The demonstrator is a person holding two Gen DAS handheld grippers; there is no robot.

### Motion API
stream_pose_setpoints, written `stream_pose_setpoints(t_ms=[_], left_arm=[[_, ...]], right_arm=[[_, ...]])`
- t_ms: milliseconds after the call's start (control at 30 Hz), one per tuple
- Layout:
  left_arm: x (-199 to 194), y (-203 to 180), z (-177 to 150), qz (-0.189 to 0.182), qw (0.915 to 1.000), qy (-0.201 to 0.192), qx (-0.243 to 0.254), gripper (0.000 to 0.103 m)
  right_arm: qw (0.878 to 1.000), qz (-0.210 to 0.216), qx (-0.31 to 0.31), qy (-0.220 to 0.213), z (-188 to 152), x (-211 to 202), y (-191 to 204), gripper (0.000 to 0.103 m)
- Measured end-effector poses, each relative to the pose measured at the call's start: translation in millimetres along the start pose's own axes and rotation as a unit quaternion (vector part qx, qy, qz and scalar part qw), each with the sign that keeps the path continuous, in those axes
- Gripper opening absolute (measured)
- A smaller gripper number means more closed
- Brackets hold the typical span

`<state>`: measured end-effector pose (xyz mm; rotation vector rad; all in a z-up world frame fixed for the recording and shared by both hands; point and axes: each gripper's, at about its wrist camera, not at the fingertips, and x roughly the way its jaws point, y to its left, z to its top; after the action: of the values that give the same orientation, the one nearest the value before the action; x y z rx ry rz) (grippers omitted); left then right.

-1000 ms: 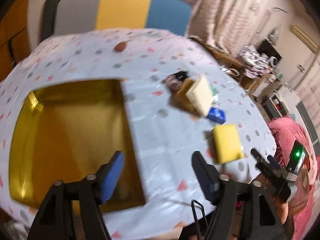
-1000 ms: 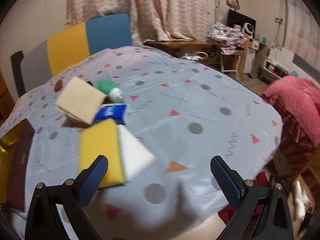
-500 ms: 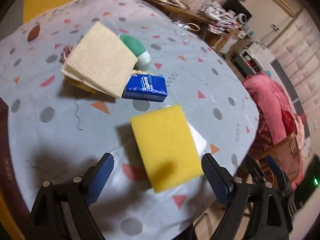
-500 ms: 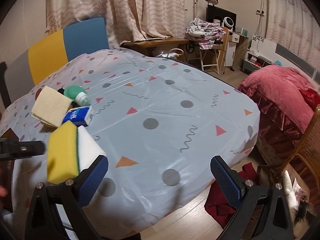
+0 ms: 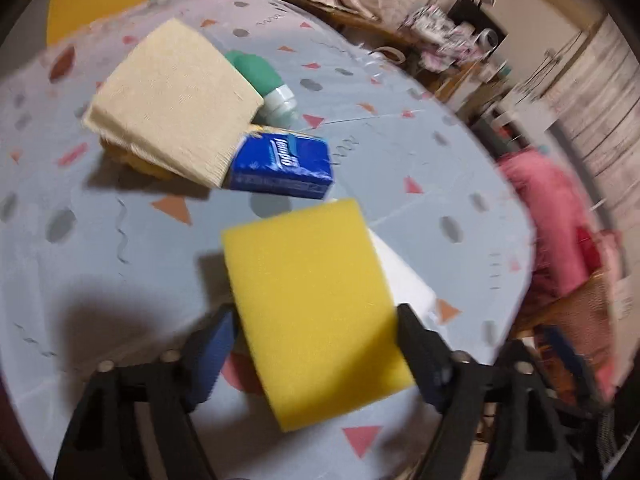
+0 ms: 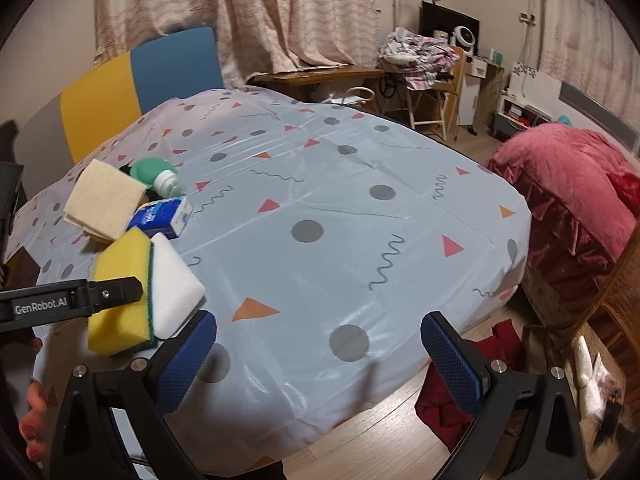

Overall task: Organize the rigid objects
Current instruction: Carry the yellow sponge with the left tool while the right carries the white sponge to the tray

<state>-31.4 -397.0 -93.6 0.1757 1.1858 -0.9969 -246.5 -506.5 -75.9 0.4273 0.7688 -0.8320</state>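
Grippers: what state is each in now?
Left gripper: has just been closing, yellow sponge between its jaws; grip cannot be told.
Right gripper: open, holding nothing.

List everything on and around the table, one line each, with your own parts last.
yellow sponge: 1, yellow with a thin green layer, near table edge, between the left claw's fingers
white sponge: 1, white, lying against the yellow sponge
tissue pack: 1, blue, just beyond the sponges
folded cloth: 1, cream, propped on something orange, overlapping the tissue pack
bottle: 1, green with a pale cap, lying behind the cloth
table: 1, pale blue cover with dots and triangles
chair: 1, yellow and blue, behind the table
pink bedding: 1, right of the table
left claw: 1, black with blue pads, jaws just been closing around the yellow sponge
right claw: 1, open, nothing between its fingers
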Motion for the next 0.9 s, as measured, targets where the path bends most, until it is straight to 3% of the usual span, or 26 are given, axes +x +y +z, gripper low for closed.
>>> stream_pose_setpoints(t_ms=[367, 533, 800, 900], left_arm=[[-45.0, 44.0, -23.6, -0.018, 0.9989, -0.038, -0.020, 0.071], [-73.2, 66.1, -25.5, -0.029, 0.9957, -0.069, -0.053, 0.071], [-119.6, 83.1, -32.4, 0.008, 0.9924, -0.113, -0.048, 0.071], [-135.7, 92.5, -38.4, 0.026, 0.9909, -0.123, -0.048, 0.071]], right_arm=[[0.998, 0.051, -0.036, 0.003, 6.1, 5.1, 41.4, 0.103], [0.995, 0.083, -0.051, -0.002, 14.9, 4.5, 67.4, 0.103], [0.987, 0.130, -0.091, 0.013, 31.6, 26.6, 126.5, 0.103], [0.985, 0.120, -0.120, 0.032, 35.9, 41.4, 146.7, 0.103]])
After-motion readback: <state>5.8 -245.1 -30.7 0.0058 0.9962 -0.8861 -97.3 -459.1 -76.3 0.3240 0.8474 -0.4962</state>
